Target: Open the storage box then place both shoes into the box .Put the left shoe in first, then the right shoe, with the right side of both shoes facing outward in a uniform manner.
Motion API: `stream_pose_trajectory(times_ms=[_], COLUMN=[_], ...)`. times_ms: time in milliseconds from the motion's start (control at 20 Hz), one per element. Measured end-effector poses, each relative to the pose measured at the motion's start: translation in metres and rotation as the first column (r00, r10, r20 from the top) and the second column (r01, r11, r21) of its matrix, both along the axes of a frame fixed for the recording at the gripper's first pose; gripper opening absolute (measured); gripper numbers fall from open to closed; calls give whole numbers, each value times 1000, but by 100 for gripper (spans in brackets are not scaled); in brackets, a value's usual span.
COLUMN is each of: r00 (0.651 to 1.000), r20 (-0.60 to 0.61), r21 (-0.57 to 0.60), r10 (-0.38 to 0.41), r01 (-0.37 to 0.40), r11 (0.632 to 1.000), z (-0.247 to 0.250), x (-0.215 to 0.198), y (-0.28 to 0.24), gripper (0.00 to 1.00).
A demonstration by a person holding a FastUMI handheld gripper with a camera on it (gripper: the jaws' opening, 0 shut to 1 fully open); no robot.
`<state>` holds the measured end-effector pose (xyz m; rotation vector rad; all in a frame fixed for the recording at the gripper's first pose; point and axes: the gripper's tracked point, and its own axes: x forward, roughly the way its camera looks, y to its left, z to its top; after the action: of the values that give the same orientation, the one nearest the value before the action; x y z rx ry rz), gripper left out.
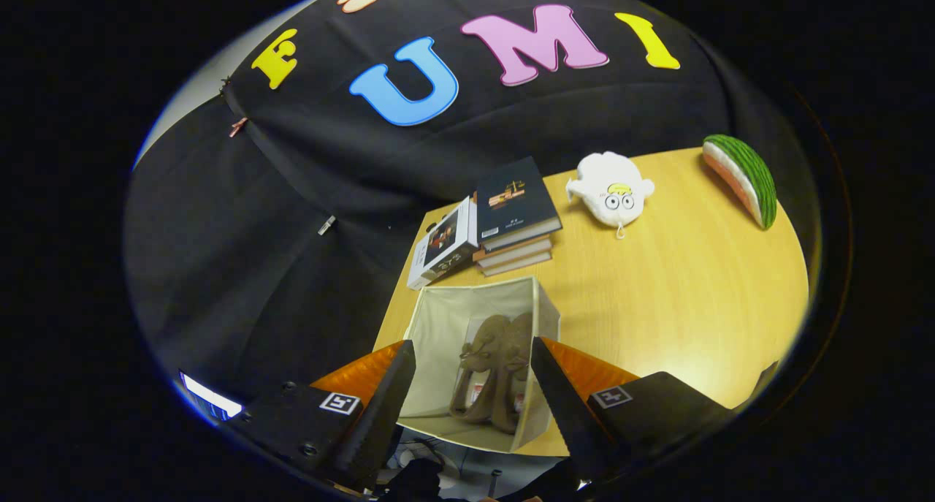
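Gripper (473, 374) is spread wide and gripping nothing, jaws hanging above the open storage box (438, 326) at the near edge of the wooden table (657, 297). Both brown shoes (497, 374) sit side by side inside it. Stack of books (515, 221) just beyond, plush toy (612, 188) and watermelon slice (741, 177) further right.

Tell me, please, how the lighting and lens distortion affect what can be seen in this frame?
Gripper view: fisheye bends the table edge into a curve; a bright sheen on its wood beside the open gripper; the two shoes inside the storage box sit in dim shade, detail soft.
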<state>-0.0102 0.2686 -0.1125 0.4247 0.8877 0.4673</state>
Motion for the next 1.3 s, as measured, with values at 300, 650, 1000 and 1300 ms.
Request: stream_pose_trajectory(times_ms=[300,650,1000,1300], r00=[964,811,806,763], r20=[267,575,590,644], r21=[-155,-332,-215,-157], r10=[10,111,36,-53], r01=[33,107,114,199], r11=[987,937,970,967], z=[23,57,60,78], x=[34,49,47,56], y=[-106,-212,-269,-298], gripper=[99,98,98,97])
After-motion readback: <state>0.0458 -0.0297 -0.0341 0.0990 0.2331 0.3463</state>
